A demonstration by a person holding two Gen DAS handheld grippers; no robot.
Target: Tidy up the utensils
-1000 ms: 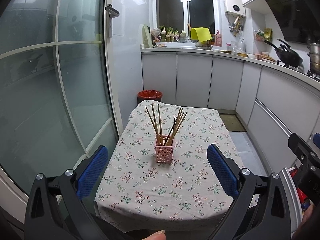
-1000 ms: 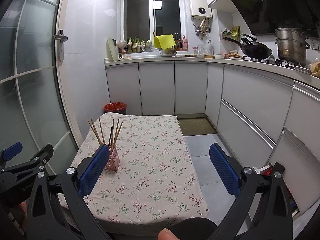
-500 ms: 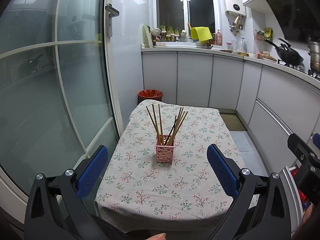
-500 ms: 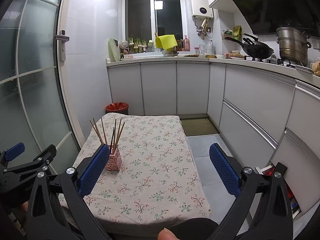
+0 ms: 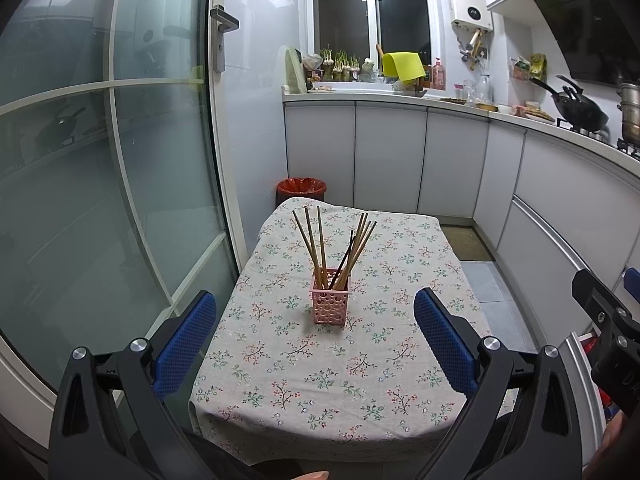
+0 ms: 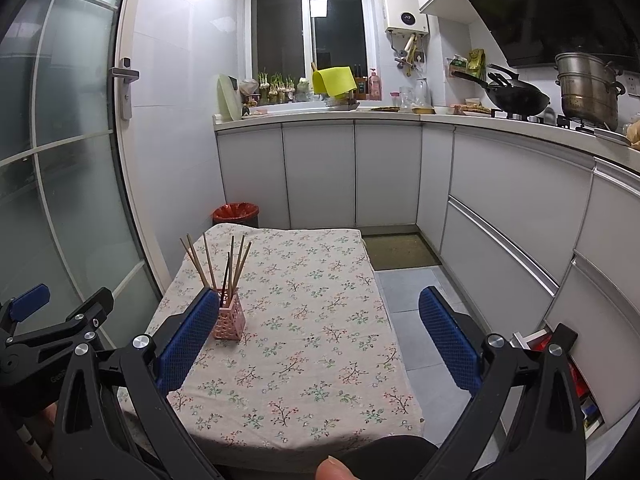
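Observation:
A pink perforated holder (image 5: 330,301) stands upright on the flowered tablecloth (image 5: 360,360), mid table. Several wooden chopsticks (image 5: 320,244) and one dark one stand in it, fanned out. The holder also shows in the right wrist view (image 6: 230,319), partly behind my right gripper's left finger (image 6: 186,336). My left gripper (image 5: 316,344) is open and empty, held back above the table's near edge. My right gripper (image 6: 320,342) is open and empty, to the right of the holder. The left gripper shows at the lower left of the right wrist view (image 6: 48,332).
A glass sliding door (image 5: 100,200) runs along the table's left side. A red-lined bin (image 5: 301,190) stands beyond the far end. White cabinets (image 6: 520,220) line the back and right, with a tiled aisle (image 6: 412,292) between them and the table.
Both grippers have drifted slightly; the right wrist view has shifted so the holder sits a bit further right. Both stay open and empty.

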